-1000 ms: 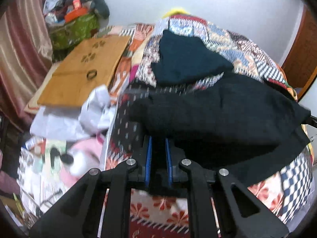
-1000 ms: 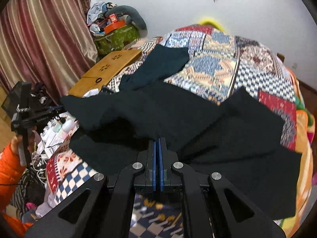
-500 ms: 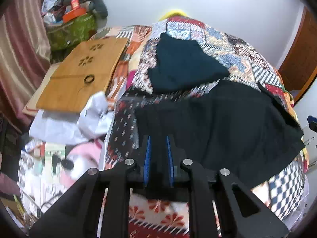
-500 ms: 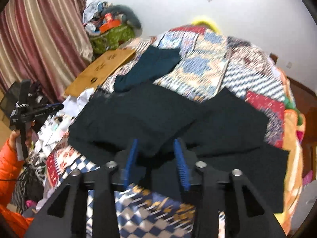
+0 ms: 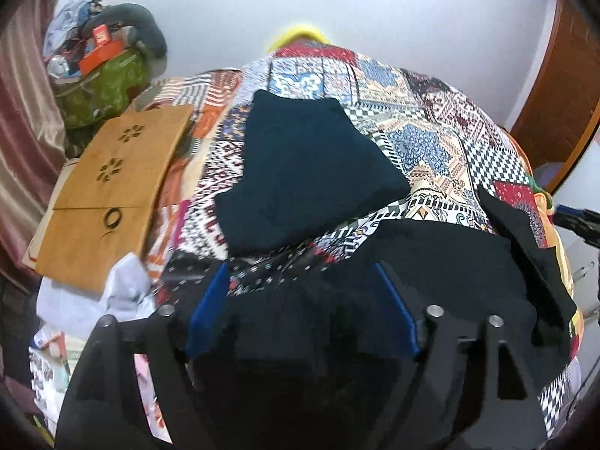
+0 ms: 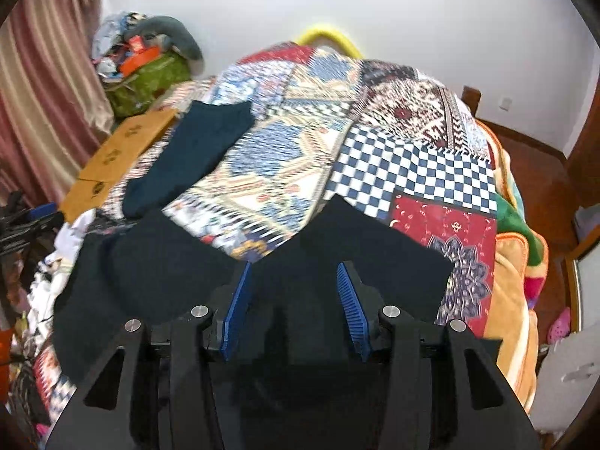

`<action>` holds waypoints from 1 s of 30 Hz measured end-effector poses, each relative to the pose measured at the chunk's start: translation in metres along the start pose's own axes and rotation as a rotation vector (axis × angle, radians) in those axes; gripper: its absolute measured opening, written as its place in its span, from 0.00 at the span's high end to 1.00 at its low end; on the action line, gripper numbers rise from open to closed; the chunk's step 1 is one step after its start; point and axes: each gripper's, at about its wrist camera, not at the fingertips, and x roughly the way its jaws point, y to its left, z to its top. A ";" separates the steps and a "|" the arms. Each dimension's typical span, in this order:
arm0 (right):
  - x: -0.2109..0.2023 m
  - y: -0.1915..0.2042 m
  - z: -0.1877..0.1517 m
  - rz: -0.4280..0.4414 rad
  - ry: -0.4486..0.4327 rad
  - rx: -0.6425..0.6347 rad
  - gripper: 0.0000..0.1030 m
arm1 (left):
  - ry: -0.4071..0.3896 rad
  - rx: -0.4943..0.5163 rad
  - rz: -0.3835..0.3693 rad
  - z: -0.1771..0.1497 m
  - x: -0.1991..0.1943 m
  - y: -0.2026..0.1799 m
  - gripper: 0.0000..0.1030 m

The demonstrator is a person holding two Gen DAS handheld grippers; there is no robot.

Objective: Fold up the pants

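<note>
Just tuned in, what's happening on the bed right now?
A person with a gripper in each hand is folding black pants laid on the patchwork quilt. Both grippers have let go: the left gripper is opening wide and the right gripper is opening too, nothing pinched between either pair of blue pads. The pants lie loose near the bed's edge. A dark teal folded garment sits further up the bed, beside a wooden board.

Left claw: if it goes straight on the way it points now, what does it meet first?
Most likely the black pants, which lie on the quilt right under the opening left claw. Nothing is gripped. The folded dark garment lies farther on; depth is unclear.
</note>
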 end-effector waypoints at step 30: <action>0.060 -0.077 0.034 -0.001 -0.002 0.197 0.91 | 0.155 0.130 -0.006 0.002 0.062 -0.059 0.21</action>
